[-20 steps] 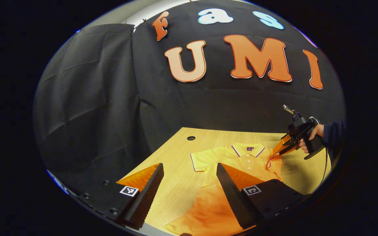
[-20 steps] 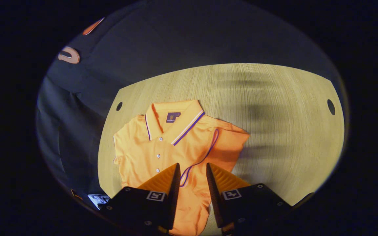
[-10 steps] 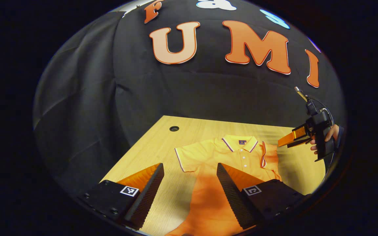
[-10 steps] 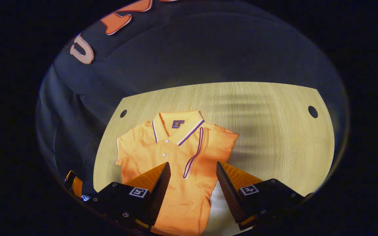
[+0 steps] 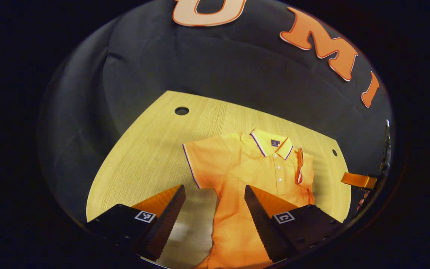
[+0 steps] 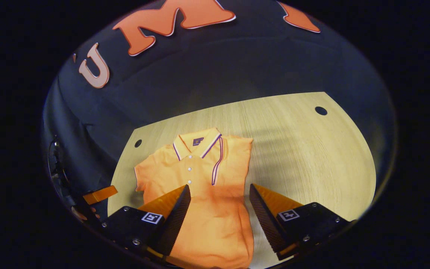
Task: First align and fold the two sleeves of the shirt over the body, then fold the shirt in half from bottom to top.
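Shirt (image 5: 252,175) handling, current state: left hand-held gripper (image 5: 213,209) fingers spread wide, nothing between them, above the lower body of the garment and the worktop (image 5: 144,149). Right hand-held gripper (image 6: 218,209) also spread, nothing pinched, over the shirt's lower half. Shirt is orange, lies flat and face-up on the wooden worktop, collar (image 6: 197,144) toward the back wall. One sleeve (image 6: 230,160) is folded over the body w/ its trimmed edge running beside the button placket; opp. sleeve (image 5: 203,160) lies out flat. Cable holes (image 6: 320,110) sit near the worktop's far corners.
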Demonstrator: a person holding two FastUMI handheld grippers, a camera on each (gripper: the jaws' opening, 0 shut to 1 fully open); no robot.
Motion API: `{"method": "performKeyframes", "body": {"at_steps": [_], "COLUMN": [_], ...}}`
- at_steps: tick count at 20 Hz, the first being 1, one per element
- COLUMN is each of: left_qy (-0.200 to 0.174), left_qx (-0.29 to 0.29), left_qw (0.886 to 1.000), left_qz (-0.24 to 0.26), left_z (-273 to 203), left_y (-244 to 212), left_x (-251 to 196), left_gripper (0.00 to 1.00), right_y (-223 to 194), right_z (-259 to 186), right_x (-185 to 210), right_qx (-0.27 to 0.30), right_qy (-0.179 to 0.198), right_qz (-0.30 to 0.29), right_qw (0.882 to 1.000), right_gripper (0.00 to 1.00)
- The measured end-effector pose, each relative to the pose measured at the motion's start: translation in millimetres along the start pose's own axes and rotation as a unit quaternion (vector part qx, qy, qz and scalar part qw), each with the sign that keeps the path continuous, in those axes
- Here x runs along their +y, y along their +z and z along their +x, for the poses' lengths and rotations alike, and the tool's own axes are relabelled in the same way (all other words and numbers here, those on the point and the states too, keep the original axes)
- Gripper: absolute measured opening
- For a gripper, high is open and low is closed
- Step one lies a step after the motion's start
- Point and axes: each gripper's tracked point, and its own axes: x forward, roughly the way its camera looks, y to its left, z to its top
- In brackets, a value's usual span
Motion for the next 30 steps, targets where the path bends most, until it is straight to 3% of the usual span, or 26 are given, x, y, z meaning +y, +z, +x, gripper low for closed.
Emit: {"method": "performKeyframes", "body": {"at_steps": [5,10,14,15,19,21,24,26,29,30], "left_qy": [0.007,0.023,0.061,0.067,0.098,0.096,0.08,0.078,0.044,0.038], "left_qx": [0.089,0.149,0.186,0.189,0.226,0.223,0.215,0.212,0.197,0.196], "left_qw": [0.996,0.988,0.981,0.98,0.969,0.97,0.973,0.974,0.979,0.979], "left_qz": [-0.009,-0.022,-0.017,-0.014,0.0,0.009,0.017,0.027,0.027,0.03], "left_z": [55,101,131,136,149,150,149,152,152,149], "left_y": [4,7,6,8,-6,-3,8,-1,5,9], "left_x": [14,24,39,39,46,44,37,38,28,28], "left_gripper": [0.99,0.95,0.95,0.87,0.77,0.52,0.53,0.14,0.16,0.07], "right_y": [-11,-14,-16,-17,-17,-16,-18,-15,-11,-12], "right_z": [-31,-54,-68,-72,-77,-80,-92,-100,-109,-111], "right_x": [-8,-9,-16,-17,-22,-25,-32,-33,-31,-30], "right_qx": [-0.024,-0.043,-0.055,-0.059,-0.079,-0.092,-0.113,-0.136,-0.163,-0.166], "right_qy": [-0.039,-0.053,-0.063,-0.065,-0.082,-0.092,-0.108,-0.117,-0.127,-0.128], "right_qz": [0.011,0.021,0.028,0.029,0.036,0.038,0.03,0.018,-0.003,-0.009], "right_qw": [0.999,0.997,0.996,0.996,0.993,0.991,0.987,0.984,0.978,0.978], "right_gripper": [0.98,0.98,0.98,0.97,0.98,0.98,0.98,0.97,0.98,0.97]}}
